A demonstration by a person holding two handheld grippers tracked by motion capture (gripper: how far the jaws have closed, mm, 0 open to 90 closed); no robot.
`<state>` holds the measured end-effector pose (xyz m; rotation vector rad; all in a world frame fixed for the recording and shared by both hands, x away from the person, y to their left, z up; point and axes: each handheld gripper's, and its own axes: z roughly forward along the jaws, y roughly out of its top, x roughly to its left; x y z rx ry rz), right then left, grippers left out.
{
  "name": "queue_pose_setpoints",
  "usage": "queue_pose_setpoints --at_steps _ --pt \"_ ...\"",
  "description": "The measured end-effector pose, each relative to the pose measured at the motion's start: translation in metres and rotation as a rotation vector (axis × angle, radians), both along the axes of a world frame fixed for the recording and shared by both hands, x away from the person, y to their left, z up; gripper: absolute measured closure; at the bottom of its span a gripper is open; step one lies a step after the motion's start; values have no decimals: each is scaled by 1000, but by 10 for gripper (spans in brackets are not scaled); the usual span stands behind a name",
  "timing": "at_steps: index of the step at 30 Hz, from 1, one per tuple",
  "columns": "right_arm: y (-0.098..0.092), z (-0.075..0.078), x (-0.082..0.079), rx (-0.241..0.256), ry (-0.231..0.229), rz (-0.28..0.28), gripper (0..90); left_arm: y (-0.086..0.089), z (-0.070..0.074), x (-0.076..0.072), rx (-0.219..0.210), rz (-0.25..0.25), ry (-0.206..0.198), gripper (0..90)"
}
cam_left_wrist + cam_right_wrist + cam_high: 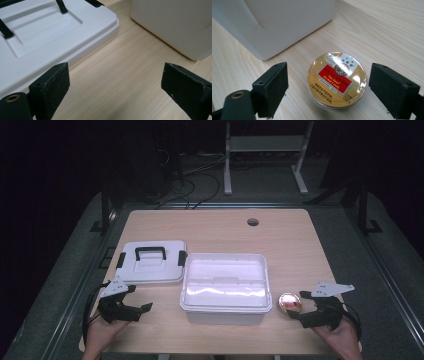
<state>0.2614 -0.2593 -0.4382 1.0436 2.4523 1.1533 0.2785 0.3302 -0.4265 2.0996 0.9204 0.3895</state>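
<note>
Evidently, the grasp of the candy tin point(336, 79) is the step in hand: in the right gripper view the round tin is seen lying flat on the wooden table point(220, 232), framed between the two spread jaws of the right gripper point(302, 309) with a gap left on either side, so nothing is held yet. Seen from above, the tin point(289, 303) is placed at about four o'clock from the open white storage box point(225, 287), just beside its corner, and the gripper is set at the tin's three o'clock. The left gripper point(140, 299) is likewise released, its jaws spread over bare wood at about six o'clock from the removed lid point(151, 262), which lies flat to the box's ten o'clock. Next, a small advance and a level closing on the tin's low rim are judged necessary, since the shallow metal edge could slip out.
</note>
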Motion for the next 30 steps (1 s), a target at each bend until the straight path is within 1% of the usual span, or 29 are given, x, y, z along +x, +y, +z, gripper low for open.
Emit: queue_pose_setpoints --at_steps 1,2,3,7,11,12,13,14,15,16,17,18,19,20,21,22,24,25,26,27,28,30 --pt "0 0 0 -1 0 2 153 -1 0 1 13 0 -4 78" --pt "0 0 0 -1 0 2 153 -1 0 1 13 0 -4 78" --pt "0 0 1 -1 0 3 152 -2 0 1 29 0 -9 78" --pt "-1 0 3 3 3 1 152 -5 2 2 46 -12 -11 79" --pt "-1 1 2 0 5 -3 152 -7 10 0 68 -50 -24 83" --pt "-1 2 1 3 3 -6 153 -7 19 -2 66 -72 -32 85" --pt "-1 2 1 2 -2 -6 152 -7 19 -2 66 -72 -32 106" --pt "-1 2 0 2 -4 -5 152 -8 29 -4 78 -111 -39 135" --pt "-1 3 0 5 0 -6 152 -9 32 -4 90 -117 -41 136" --pt "-1 3 -1 8 1 -5 152 -11 37 -4 104 -136 -42 136" --pt "-1 3 -1 8 1 -5 152 -11 37 -4 104 -136 -42 136" --pt "-1 3 -1 9 0 -2 152 -14 46 -3 120 -168 -36 136" --pt "-1 3 -1 9 3 -2 152 -16 52 -2 131 -184 -27 136" --pt "-1 3 -1 9 3 -2 152 -16 52 -2 131 -184 -27 137" --pt "-1 4 -1 12 2 2 152 -22 66 1 145 -220 -26 138" --pt "-1 4 -1 12 3 3 152 -24 74 3 148 -247 -25 144" --pt "-1 4 -1 12 4 1 152 -30 90 7 154 -282 -35 162" --pt "-1 4 -1 12 4 1 152 -30 90 7 154 -282 -35 162" --pt "-2 5 -1 14 3 2 152 -38 105 11 163 -319 -37 169" --pt "-2 5 0 13 2 3 152 -38 105 11 163 -319 -37 173" --pt "-2 5 0 13 2 3 152 -43 111 13 168 -334 -40 173" --pt "-1 5 0 11 0 5 152 -56 124 17 184 -387 -37 173"
